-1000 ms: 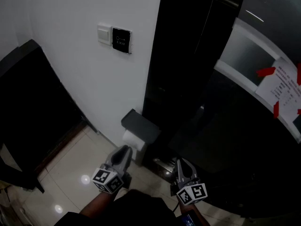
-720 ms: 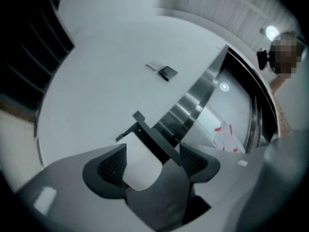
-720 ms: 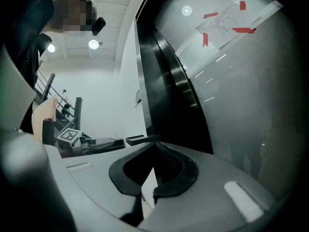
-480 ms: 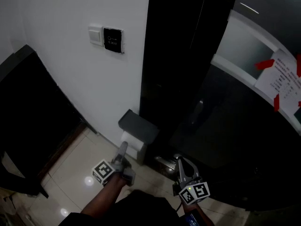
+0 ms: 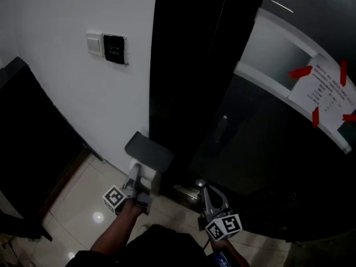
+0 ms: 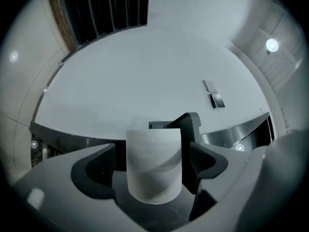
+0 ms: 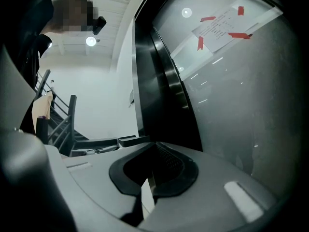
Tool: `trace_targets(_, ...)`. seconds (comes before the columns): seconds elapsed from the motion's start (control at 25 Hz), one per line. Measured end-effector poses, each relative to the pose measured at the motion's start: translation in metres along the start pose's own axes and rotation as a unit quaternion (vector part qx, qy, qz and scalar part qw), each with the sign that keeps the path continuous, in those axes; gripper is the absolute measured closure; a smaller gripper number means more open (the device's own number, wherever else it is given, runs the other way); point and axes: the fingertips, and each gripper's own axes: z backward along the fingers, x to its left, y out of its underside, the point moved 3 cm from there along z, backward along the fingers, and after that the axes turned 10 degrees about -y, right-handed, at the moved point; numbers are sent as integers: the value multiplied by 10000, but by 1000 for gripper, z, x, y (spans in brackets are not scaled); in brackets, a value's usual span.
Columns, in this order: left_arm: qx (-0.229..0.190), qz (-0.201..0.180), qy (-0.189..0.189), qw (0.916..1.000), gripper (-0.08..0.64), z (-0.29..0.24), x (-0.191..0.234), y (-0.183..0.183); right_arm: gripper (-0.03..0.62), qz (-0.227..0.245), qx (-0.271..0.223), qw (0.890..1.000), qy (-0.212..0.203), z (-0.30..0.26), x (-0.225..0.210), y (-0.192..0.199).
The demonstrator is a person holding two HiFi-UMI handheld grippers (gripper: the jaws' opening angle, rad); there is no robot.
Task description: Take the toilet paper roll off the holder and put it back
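Note:
A white toilet paper roll (image 6: 154, 164) sits on a dark grey holder (image 6: 189, 124) low on the white wall. The head view shows the holder's grey cover (image 5: 147, 151) with the roll (image 5: 136, 170) just under it. My left gripper (image 5: 136, 179) reaches up to the roll. Its jaws are opening, and the roll stands between them in the left gripper view with a gap at the left pad (image 6: 96, 167). My left gripper (image 6: 157, 152) is not pressing on it. My right gripper (image 5: 202, 187) hangs to the right near the black panel, with my right gripper (image 7: 147, 185) shut on nothing.
A tall black glossy panel (image 5: 194, 65) runs beside the holder. A light switch and dark plate (image 5: 107, 46) are higher on the wall. A paper notice with red tape (image 5: 325, 90) hangs at right. Dark furniture (image 5: 25, 132) stands at left on the glossy tile floor (image 5: 83, 204).
My left gripper has turned on its side, moved up to the roll, and its jaws have spread apart. The right gripper has barely moved.

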Motion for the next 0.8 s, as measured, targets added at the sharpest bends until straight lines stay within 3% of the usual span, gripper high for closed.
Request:
trace_targets(0.24,109,462,158,9987,80,-19,-12,12,580,-37,3,9998,218,11,-6,-2)
trace_targets(0.8,241,607,415,9970,84,-43,-15,12,580,54,-73,9985,548,28,-17,-9)
